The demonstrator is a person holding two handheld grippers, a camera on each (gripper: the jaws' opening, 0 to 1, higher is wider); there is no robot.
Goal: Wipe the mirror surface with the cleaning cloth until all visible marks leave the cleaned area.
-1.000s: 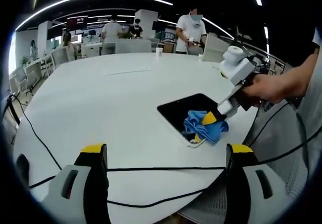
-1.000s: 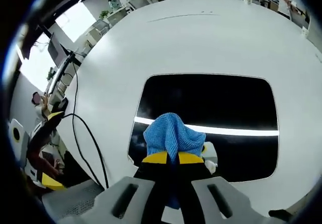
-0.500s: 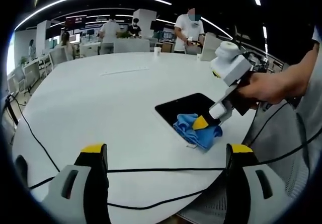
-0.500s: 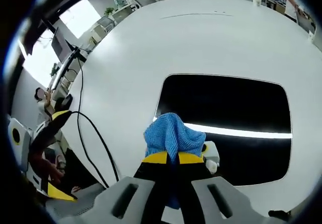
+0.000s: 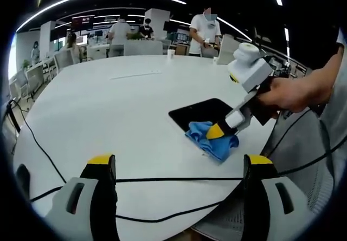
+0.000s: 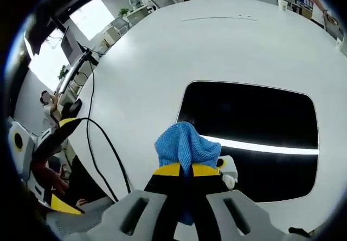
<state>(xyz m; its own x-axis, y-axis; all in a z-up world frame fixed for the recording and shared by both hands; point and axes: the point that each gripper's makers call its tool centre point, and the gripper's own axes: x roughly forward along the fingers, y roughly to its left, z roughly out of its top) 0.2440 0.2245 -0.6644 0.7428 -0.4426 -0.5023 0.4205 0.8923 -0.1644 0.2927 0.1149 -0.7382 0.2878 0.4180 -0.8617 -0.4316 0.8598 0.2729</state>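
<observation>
While the right tool (image 6: 187, 169) pinches the blue cloth (image 6: 186, 145) on the mirror (image 6: 255, 122), the left tool (image 5: 179, 165) gapes over the white table (image 5: 108, 111).

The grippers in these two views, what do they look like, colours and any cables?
The left gripper has two grey jaws with black inner faces, yellow-capped tips and a slot in each. The right gripper is black with yellow tips and a white boxy body; a bare hand grips it. Thin black cables trail across the white table.

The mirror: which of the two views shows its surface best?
The right gripper view: the mirror lies broad and near, beyond the blue cloth. In the left gripper view the mirror is small, slanted, and partly covered by the cloth.
</observation>
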